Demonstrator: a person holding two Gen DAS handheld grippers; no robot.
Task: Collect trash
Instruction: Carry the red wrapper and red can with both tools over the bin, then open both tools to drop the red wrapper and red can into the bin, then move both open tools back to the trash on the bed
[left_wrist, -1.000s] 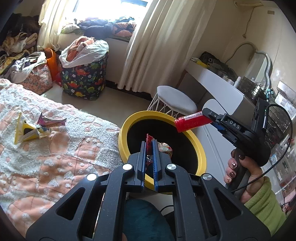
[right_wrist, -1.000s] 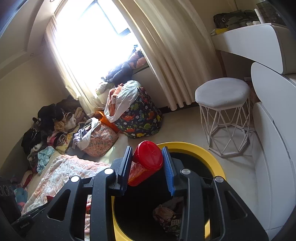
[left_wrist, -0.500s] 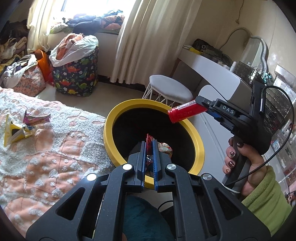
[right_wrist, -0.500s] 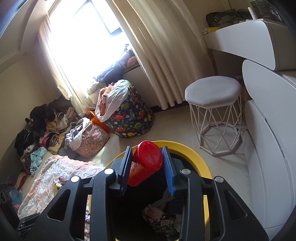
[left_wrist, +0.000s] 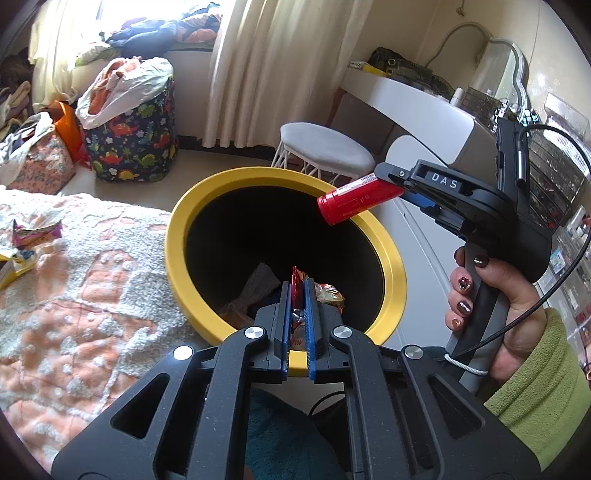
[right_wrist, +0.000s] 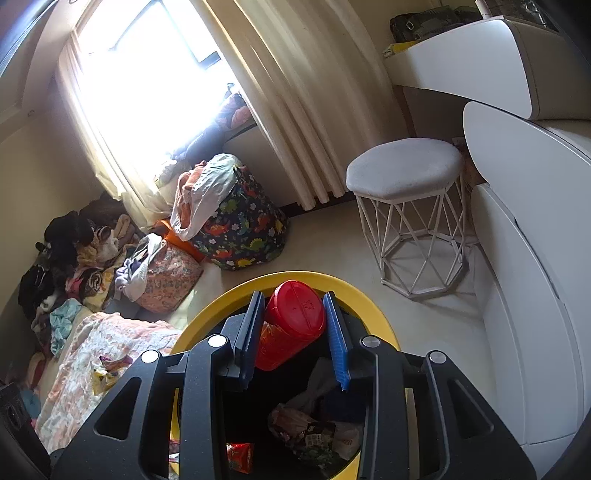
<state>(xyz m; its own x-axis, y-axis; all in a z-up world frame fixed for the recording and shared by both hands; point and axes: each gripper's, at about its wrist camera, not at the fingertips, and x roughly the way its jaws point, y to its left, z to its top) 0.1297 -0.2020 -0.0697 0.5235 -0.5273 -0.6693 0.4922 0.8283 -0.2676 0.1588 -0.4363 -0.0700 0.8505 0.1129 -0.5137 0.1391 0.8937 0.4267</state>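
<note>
Left gripper clamped tight on a red snack wrapper, blue pads nearly together, tip over the near rim of the yellow-rimmed bin. Wrapper hangs inside the bin opening.

Right gripper, just right of the left one, held by a hand in a green sleeve. Its jaws are clamped on a red canister, lid end pointing away from the gripper, body over the bin's far-right rim.

Below both grippers, at the bin bottom: crumpled wrappers and bags.

Left of the left gripper: peach-and-white bedspread with more wrappers lying on it, well apart from the bin.

Beyond the bin: white wire-frame stool, white vanity desk to the right, dinosaur-print laundry bag stuffed with clothes, cream curtains, bright window.
</note>
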